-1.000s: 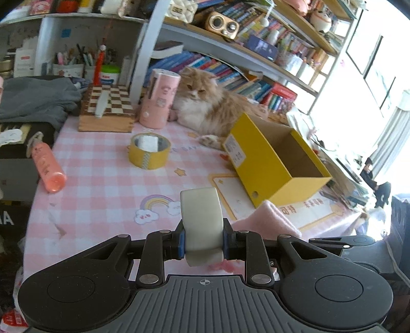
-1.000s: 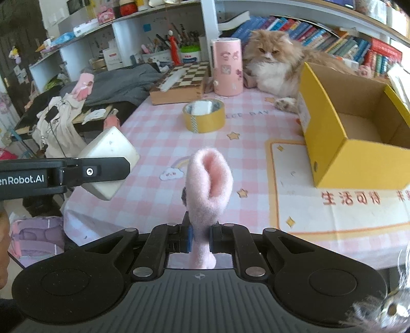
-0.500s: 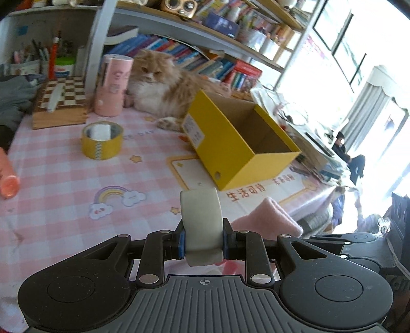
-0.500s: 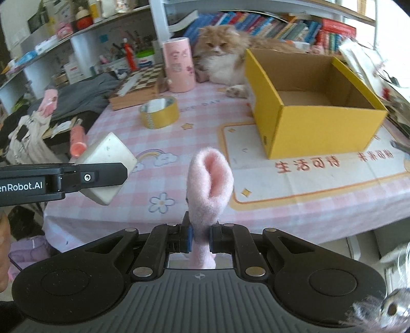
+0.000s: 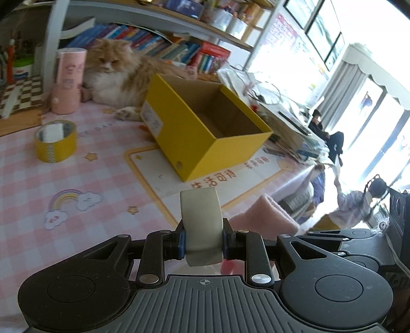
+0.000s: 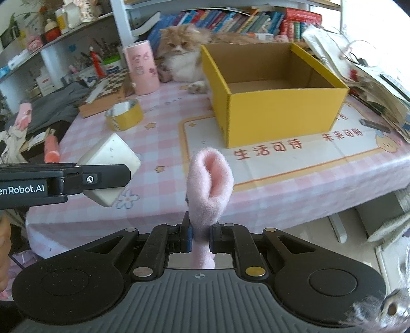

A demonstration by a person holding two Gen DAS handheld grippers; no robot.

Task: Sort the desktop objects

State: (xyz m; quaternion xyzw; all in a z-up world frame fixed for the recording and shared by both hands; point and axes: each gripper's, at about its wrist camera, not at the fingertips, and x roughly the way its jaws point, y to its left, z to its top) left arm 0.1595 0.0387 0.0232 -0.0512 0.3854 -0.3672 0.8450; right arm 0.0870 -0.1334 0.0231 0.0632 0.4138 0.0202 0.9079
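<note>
Nothing was in the yellow box [image 6: 279, 102] yet. Left gripper [image 5: 203, 242] jaws clenched a white block [image 5: 201, 225], right gripper [image 6: 200, 237] jaws clenched a pink fuzzy cloth [image 6: 208, 184], both short of it. Tape roll [image 6: 124, 115] sat unsorted on the surface [image 6: 164, 143].

Home study: cat [image 6: 183, 57], bookshelves [image 6: 246, 21]

one cat [image 6: 183, 55] (fluffy), one box [image 6: 276, 110], one tape roll [image 6: 124, 116]
</note>
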